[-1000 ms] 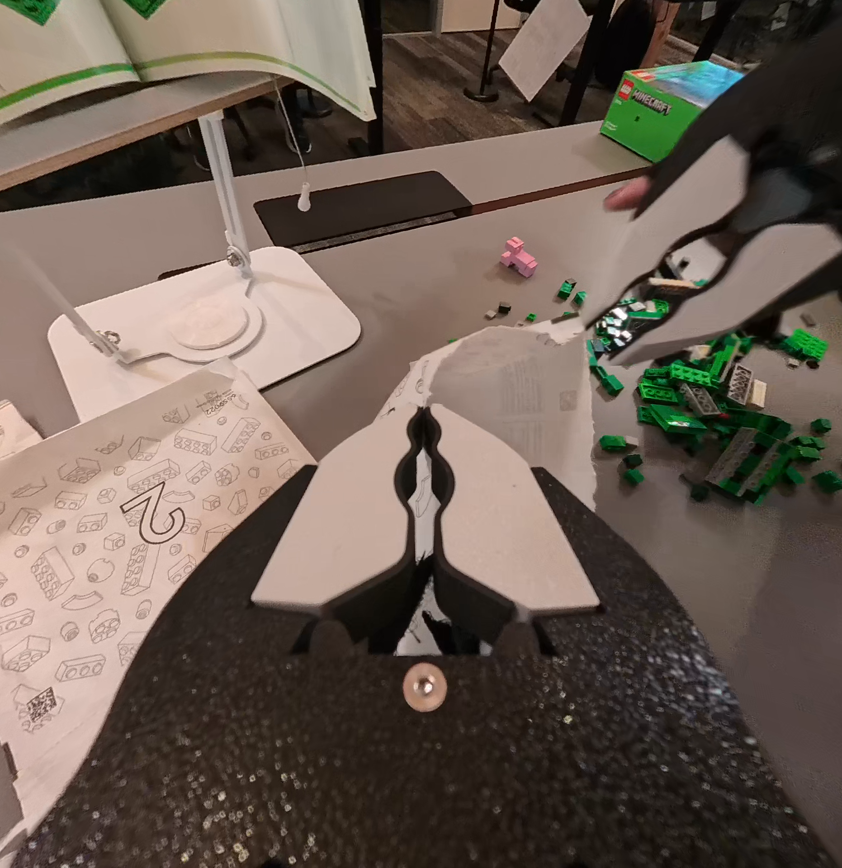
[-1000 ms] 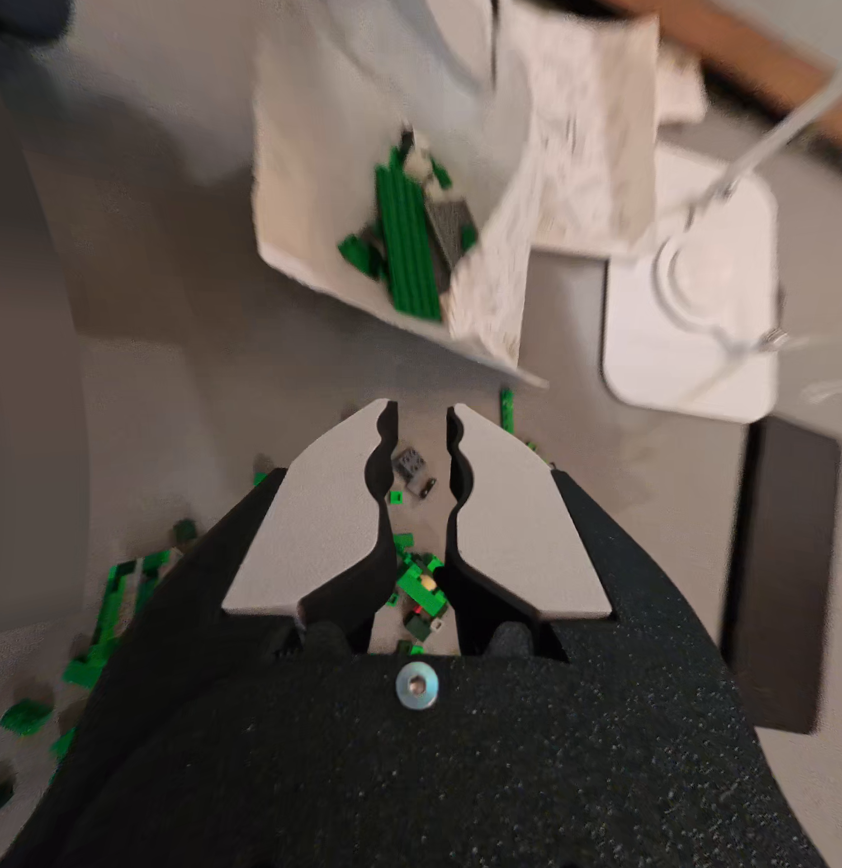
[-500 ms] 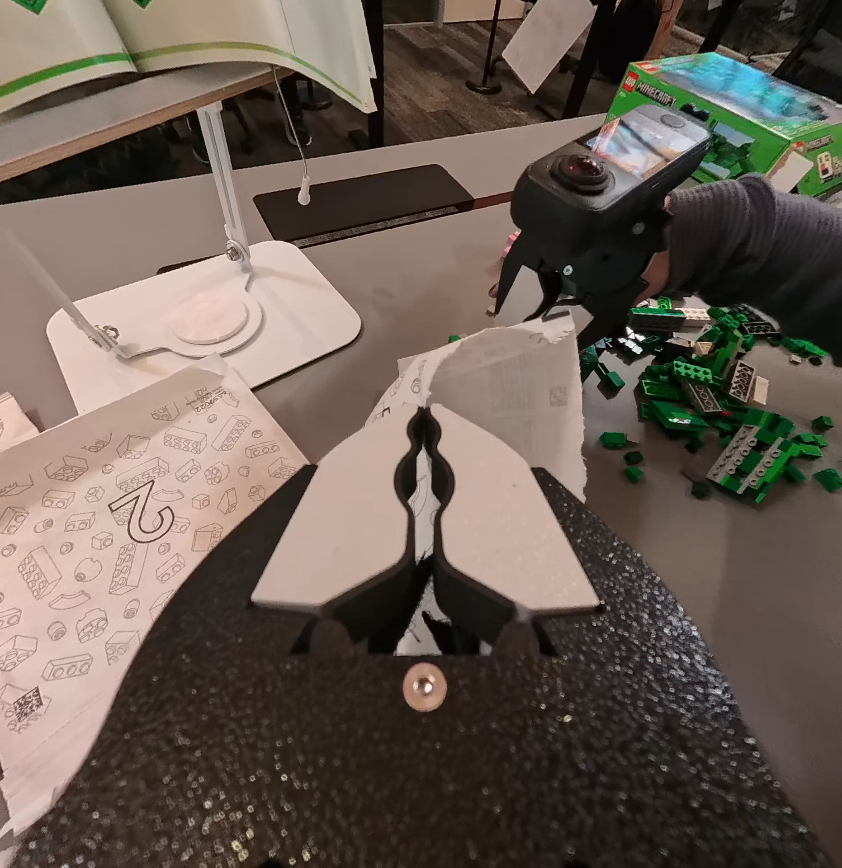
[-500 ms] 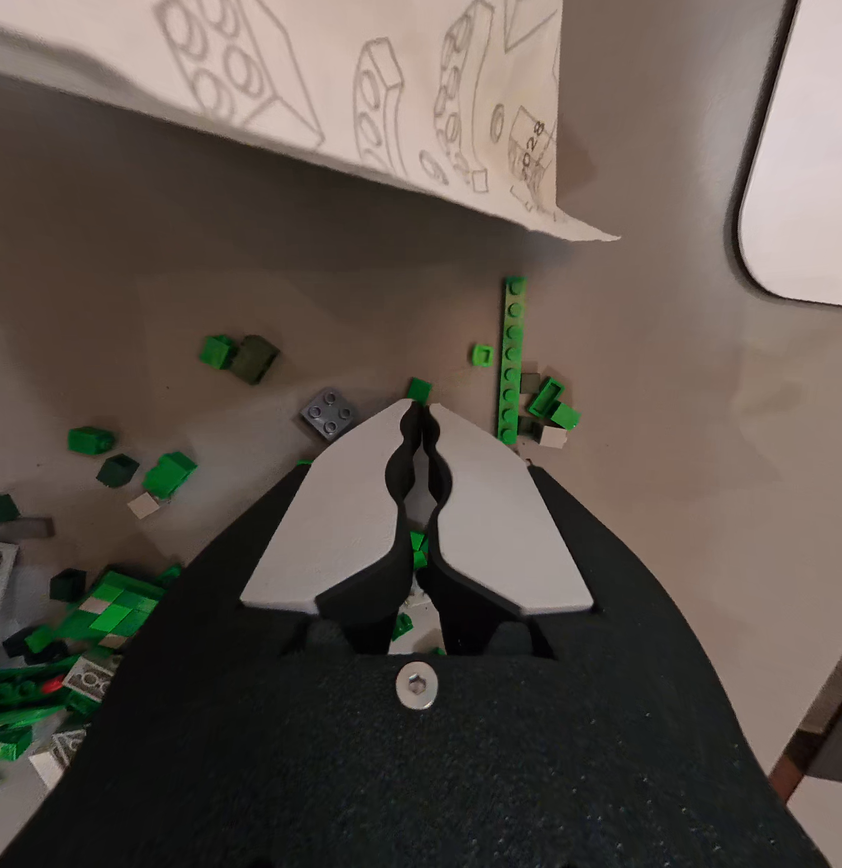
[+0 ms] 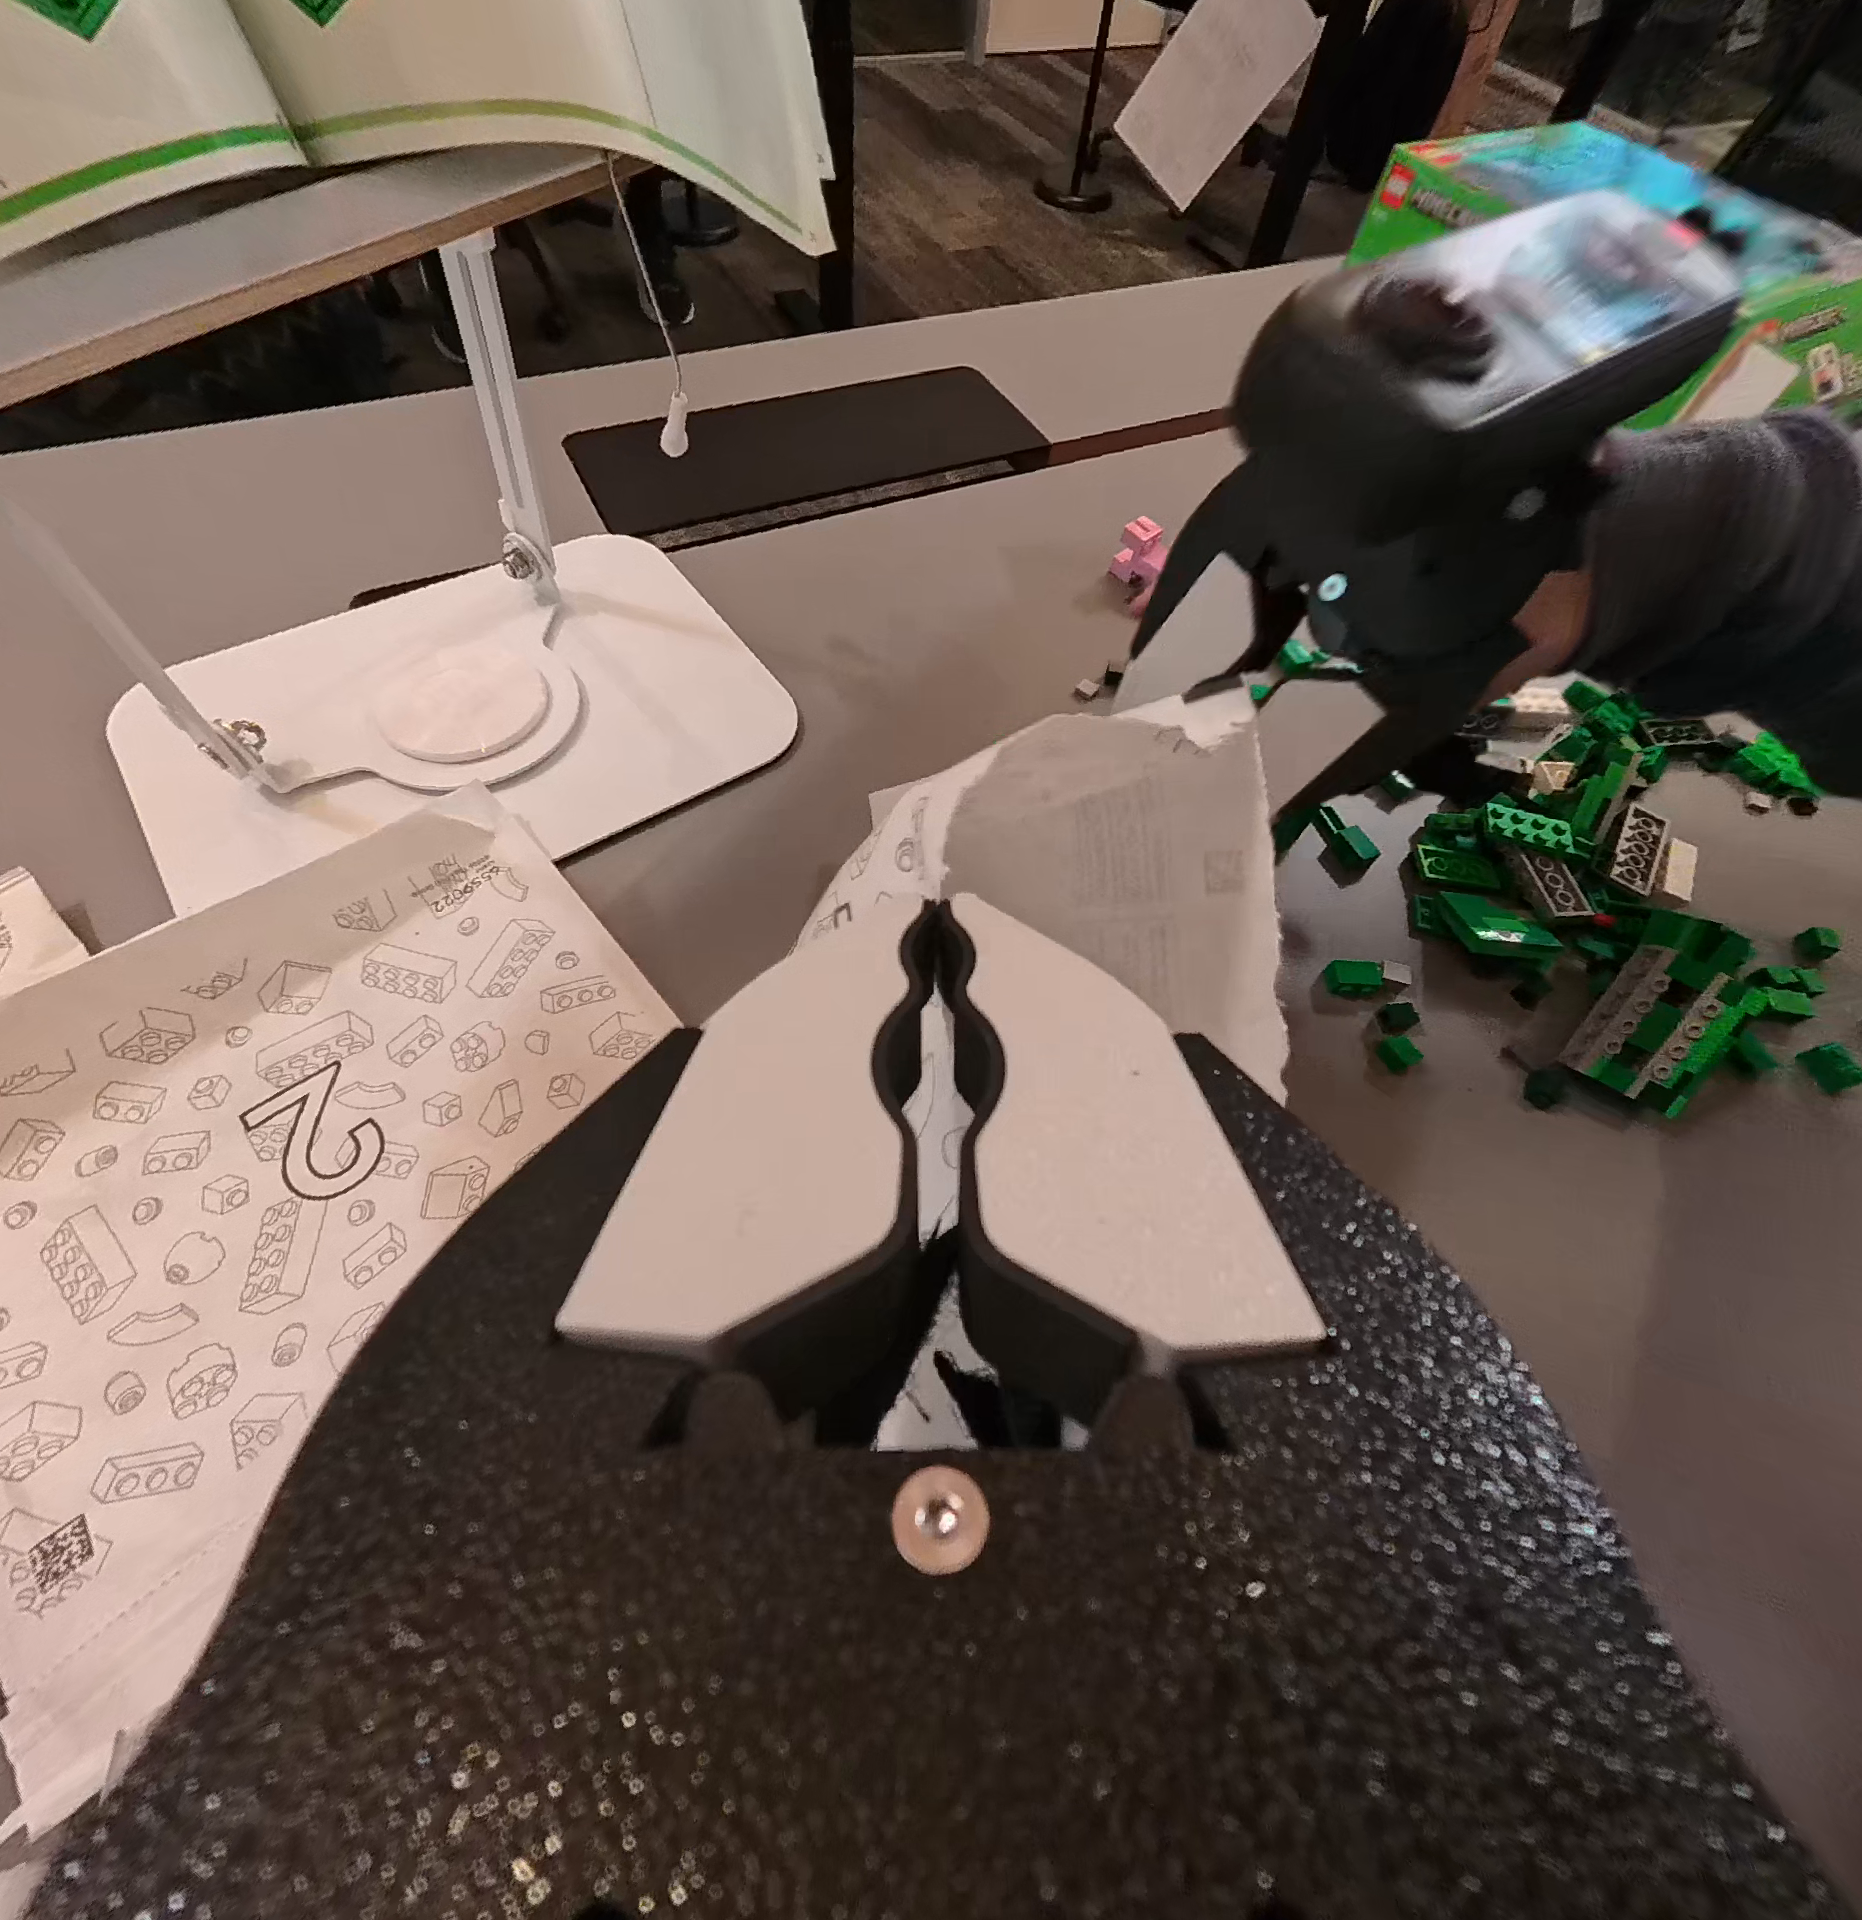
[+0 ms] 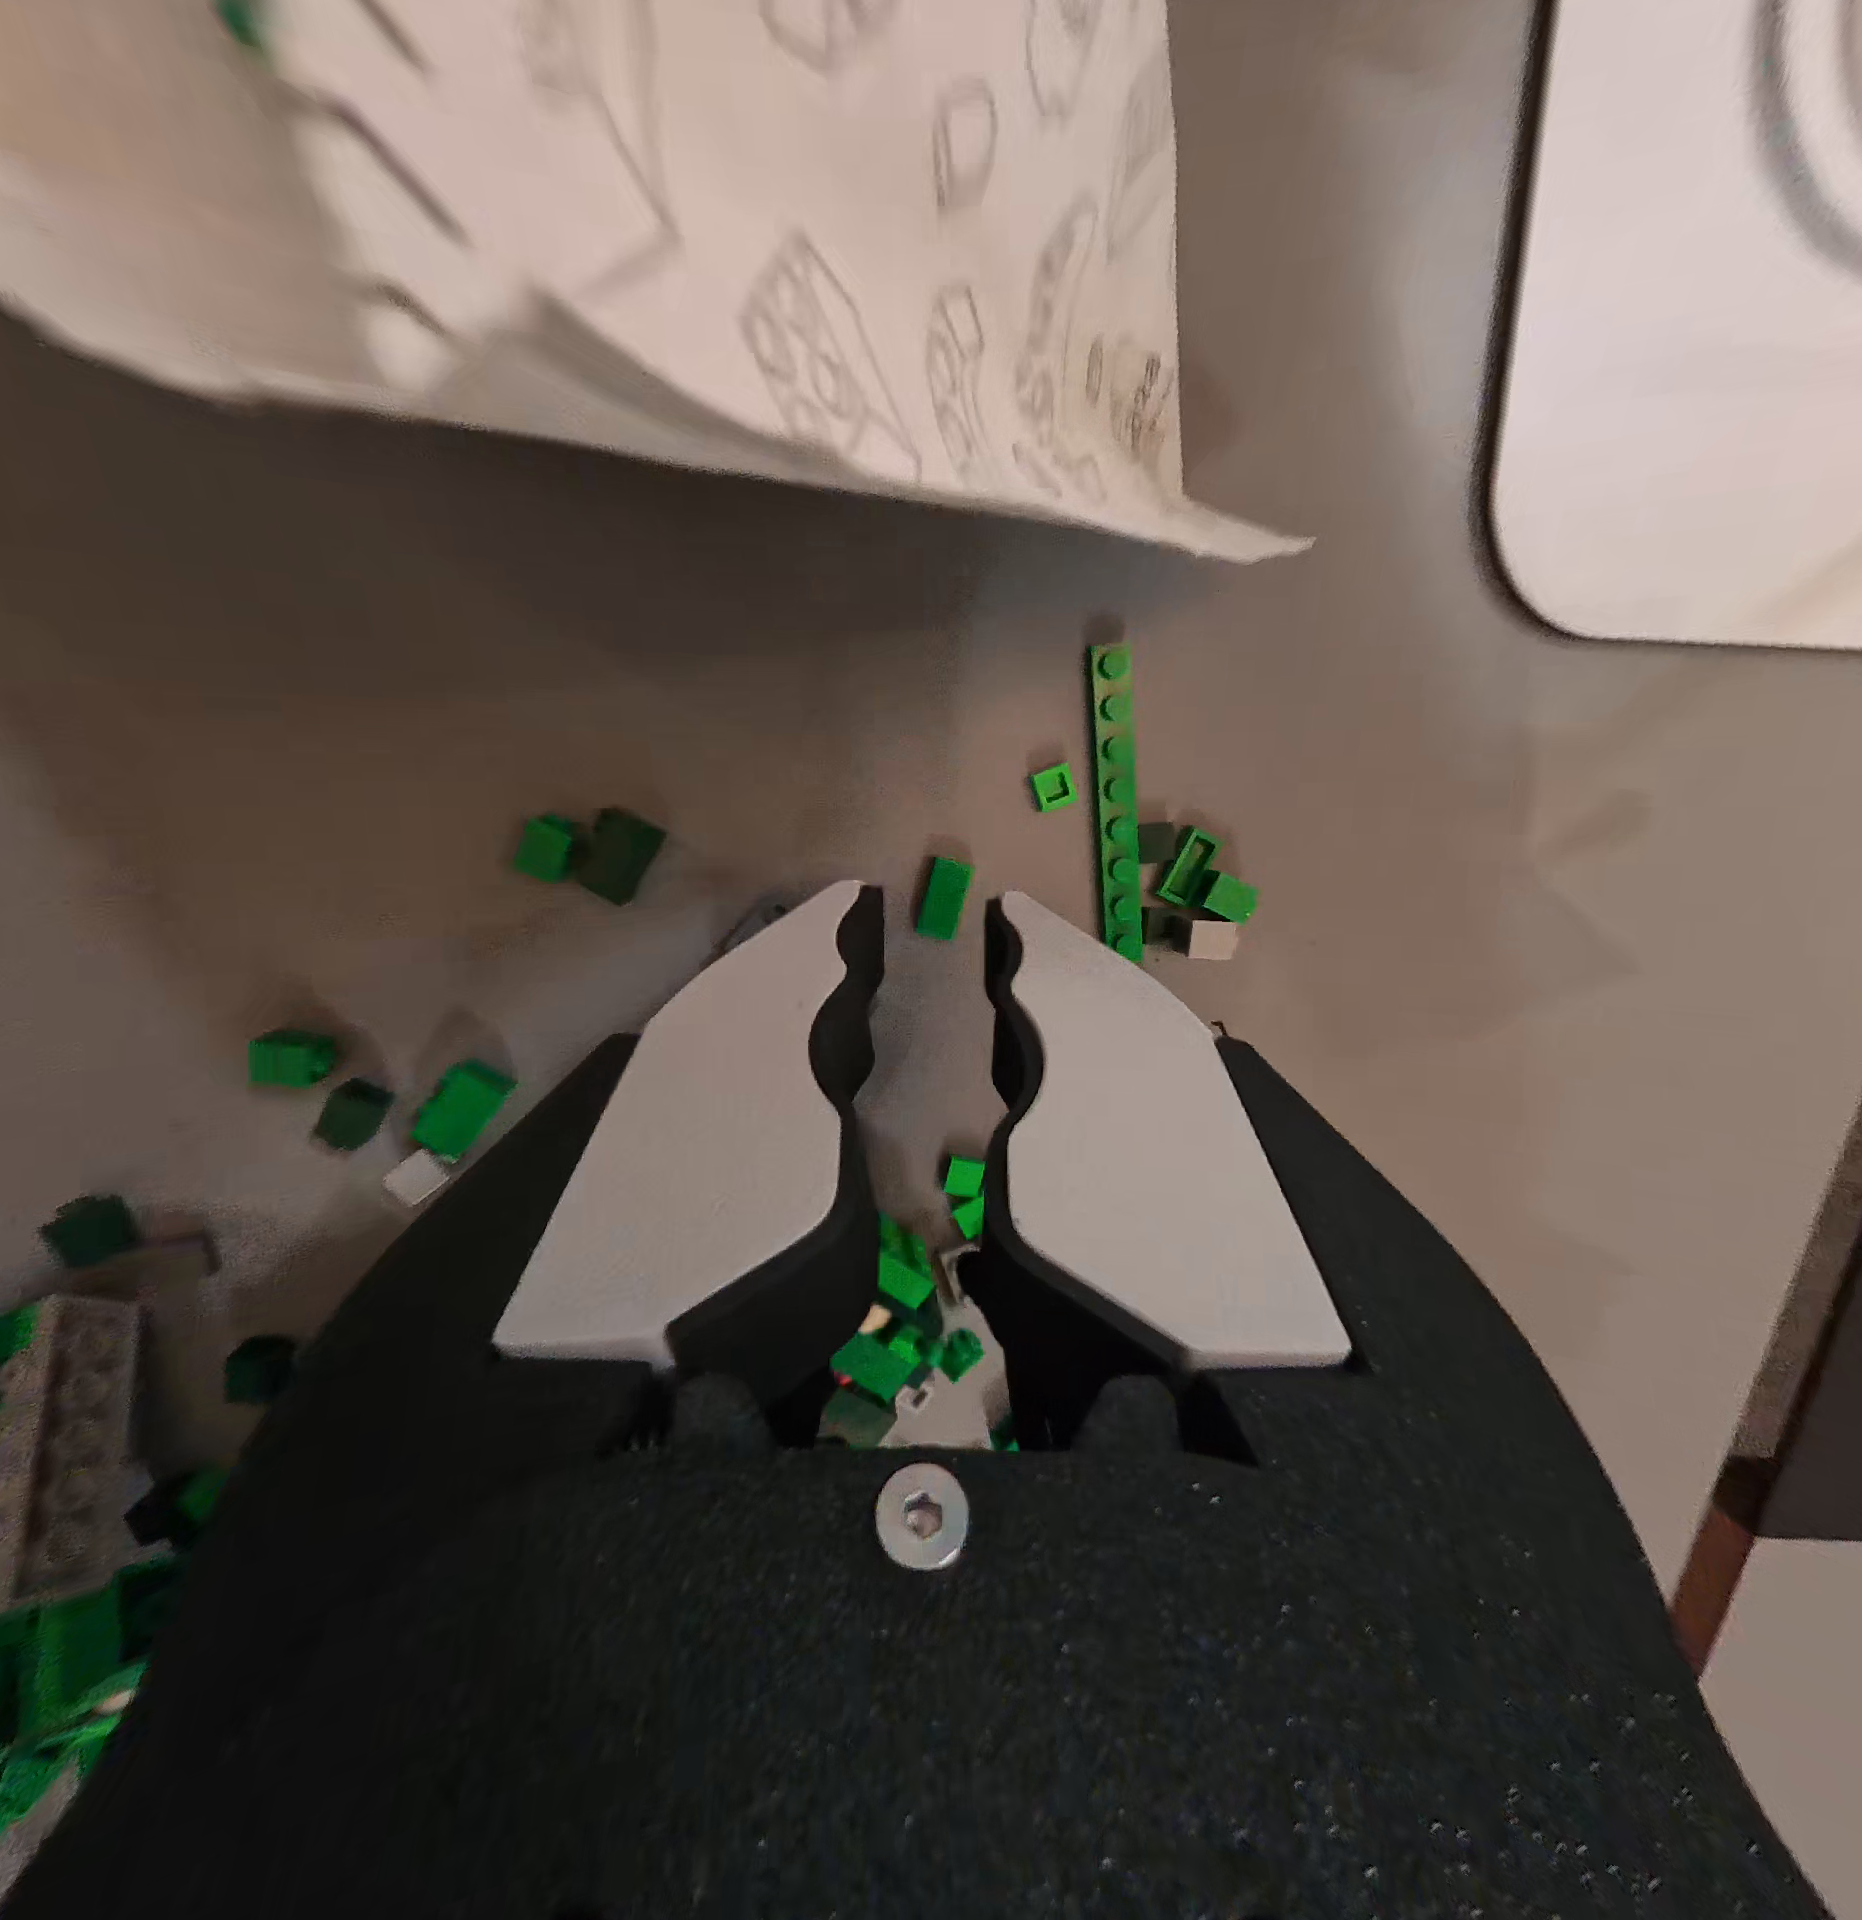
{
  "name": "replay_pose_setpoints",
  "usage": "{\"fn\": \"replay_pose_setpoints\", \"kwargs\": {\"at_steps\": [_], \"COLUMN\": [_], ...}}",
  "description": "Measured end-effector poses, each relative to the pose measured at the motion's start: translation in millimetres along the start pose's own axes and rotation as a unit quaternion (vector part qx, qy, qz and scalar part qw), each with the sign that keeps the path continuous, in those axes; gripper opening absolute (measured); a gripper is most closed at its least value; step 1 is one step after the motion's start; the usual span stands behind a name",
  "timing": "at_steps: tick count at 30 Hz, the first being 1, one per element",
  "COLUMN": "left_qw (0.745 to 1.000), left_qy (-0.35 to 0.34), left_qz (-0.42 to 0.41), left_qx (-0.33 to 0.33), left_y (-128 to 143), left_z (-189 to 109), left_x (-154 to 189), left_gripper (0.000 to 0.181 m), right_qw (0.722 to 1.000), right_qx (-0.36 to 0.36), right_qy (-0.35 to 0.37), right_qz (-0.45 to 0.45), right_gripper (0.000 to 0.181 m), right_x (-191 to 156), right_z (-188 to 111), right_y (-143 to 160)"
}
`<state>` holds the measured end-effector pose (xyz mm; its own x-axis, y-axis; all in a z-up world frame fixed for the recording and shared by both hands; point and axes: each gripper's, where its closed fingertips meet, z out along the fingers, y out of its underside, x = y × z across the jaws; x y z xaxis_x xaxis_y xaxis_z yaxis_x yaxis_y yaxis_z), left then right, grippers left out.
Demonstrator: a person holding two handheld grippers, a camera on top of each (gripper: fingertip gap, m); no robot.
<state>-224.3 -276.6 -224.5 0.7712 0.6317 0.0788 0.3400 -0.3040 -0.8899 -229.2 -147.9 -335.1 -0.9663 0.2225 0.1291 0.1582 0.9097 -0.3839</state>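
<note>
The left gripper (image 5: 939, 920) pinched a torn paper bag (image 5: 1135, 883), while the right gripper (image 6: 934, 906), jaws slightly parted and seemingly empty, hovered with a small green brick (image 6: 945, 898) lying lengthwise just beyond its tips.

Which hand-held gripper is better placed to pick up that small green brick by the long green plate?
Right hand-held gripper: open, empty, small green brick between its tips. Left is shut on the torn paper bag.

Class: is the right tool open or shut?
Open: the right tool shows a clear gap between its tips, a green brick visible there.
</note>
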Motion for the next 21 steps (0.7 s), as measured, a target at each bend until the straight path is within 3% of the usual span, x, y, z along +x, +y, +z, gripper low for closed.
{"fn": "replay_pose_setpoints", "kwargs": {"at_steps": [6,11,15,19,21], "left_qw": [1.000,1.000,1.000,1.000,1.000], "left_qy": [0.000,0.001,-0.001,0.003,0.004], "left_qz": [0.003,0.005,0.003,0.002,0.006], "left_qx": [-0.002,-0.004,-0.002,-0.003,-0.006], "left_y": [0,0,0,0,0], "left_z": [-1,0,-1,0,2], "left_x": [1,2,1,2,4], "left_gripper": [0.000,0.000,0.000,0.000,0.000], "right_qw": [0.999,0.998,1.000,0.987,0.978], "right_qx": [-0.031,-0.046,0.021,0.158,0.195], "right_qy": [-0.029,-0.026,0.005,0.007,0.012], "right_qz": [0.023,0.020,-0.004,-0.039,-0.069], "right_gripper": [0.018,0.007,0.007,0.007,0.007], "right_x": [2,-2,-16,-43,-56], "right_z": [19,13,-28,-83,-94], "right_y": [7,12,-8,-51,-71]}}
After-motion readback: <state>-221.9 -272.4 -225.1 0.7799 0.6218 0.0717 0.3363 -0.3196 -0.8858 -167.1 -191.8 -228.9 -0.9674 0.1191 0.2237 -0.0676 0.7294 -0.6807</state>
